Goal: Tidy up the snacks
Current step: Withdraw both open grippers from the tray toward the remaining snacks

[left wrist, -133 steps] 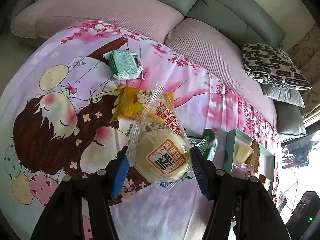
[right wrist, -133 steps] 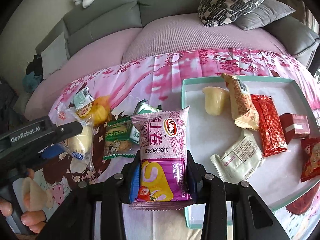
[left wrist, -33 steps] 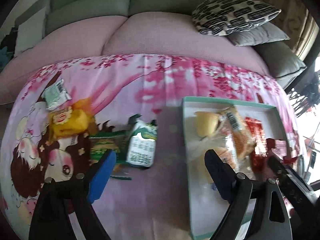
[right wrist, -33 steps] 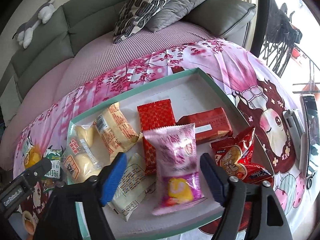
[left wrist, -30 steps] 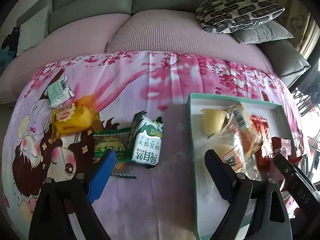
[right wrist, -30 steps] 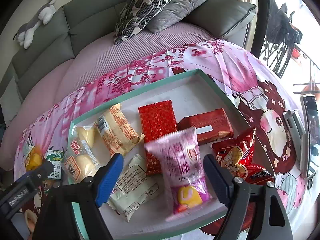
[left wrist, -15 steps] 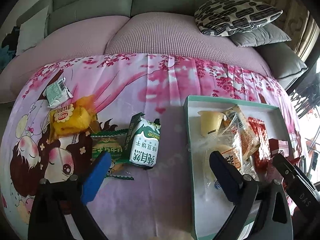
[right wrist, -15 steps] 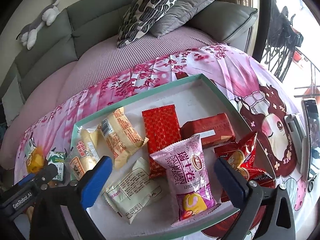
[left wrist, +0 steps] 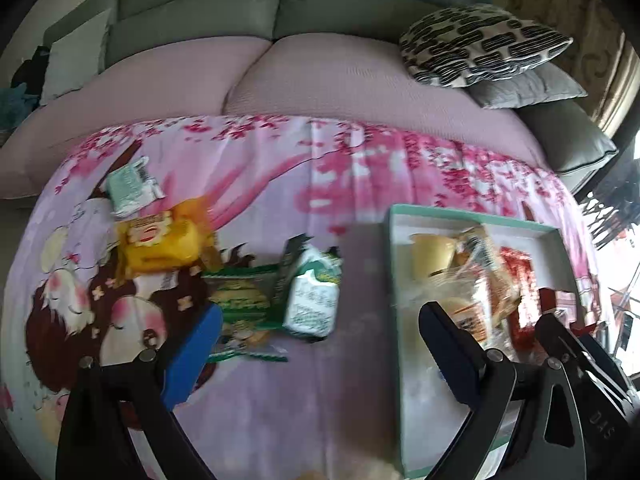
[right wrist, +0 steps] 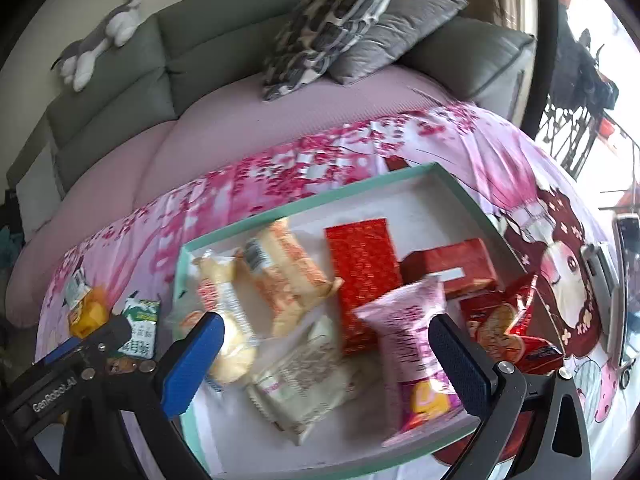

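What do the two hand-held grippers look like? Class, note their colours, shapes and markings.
Each hand-held gripper, left and right, has a black frame forking into two angular arms, joined by silver screws, each tipped with a flat blue pad. White "GenRobot.AI" lettering runs along the left one's side. No cables or sleeves show.

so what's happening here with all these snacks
A person with a hand-held gripper in each hand is sorting packaged snacks from a pink cartoon-print cloth into a teal-rimmed tray. Both the left hand-held gripper and the right hand-held gripper are open and empty, their jaws having just been opening. The pink snack bag lies in the tray. A yellow packet, two green packets and a small pale green pack wait on the cloth.
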{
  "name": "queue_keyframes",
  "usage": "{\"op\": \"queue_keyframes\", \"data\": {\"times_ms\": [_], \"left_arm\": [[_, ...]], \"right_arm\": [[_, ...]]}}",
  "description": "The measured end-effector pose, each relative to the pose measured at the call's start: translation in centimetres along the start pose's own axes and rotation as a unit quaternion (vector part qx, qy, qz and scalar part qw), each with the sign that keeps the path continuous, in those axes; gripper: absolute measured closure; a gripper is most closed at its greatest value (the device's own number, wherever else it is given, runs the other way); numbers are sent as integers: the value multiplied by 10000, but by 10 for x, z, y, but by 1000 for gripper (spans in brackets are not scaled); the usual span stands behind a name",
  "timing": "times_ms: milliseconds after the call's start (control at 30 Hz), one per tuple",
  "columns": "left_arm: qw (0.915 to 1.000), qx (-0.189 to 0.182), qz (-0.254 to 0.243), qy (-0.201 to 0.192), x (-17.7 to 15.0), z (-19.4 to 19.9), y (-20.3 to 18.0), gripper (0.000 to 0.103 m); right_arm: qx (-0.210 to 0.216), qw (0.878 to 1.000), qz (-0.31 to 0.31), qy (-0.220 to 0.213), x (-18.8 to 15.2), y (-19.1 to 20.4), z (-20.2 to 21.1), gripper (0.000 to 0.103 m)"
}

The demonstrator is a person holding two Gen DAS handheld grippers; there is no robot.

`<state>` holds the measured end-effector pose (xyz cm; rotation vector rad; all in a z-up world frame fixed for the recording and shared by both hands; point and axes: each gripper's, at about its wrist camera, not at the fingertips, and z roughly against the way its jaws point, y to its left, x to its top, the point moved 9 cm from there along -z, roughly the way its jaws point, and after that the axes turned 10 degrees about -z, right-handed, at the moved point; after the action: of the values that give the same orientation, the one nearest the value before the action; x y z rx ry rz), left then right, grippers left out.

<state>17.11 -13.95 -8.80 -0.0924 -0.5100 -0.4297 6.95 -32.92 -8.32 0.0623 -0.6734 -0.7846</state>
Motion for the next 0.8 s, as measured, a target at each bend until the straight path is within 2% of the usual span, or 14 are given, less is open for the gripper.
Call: {"op": "queue_keyframes", "data": {"times_ms": [167, 300, 533, 800], "left_arm": [[9985, 444, 137, 299, -9, 1, 35, 4], [9967, 670, 298, 351, -14, 6, 67, 4], [9895, 1342, 361, 398, -25, 16, 121, 4], [9823, 1621, 787, 514, -41, 22, 176, 4]], "right_arm": [[187, 9994, 268, 91, -10, 32, 1, 0], [263, 9978, 580, 185, -23, 59, -1, 0], [371, 9936, 1040, 243, -44, 99, 0, 0], [385, 9878, 1464, 360, -67, 130, -8, 0]]}}
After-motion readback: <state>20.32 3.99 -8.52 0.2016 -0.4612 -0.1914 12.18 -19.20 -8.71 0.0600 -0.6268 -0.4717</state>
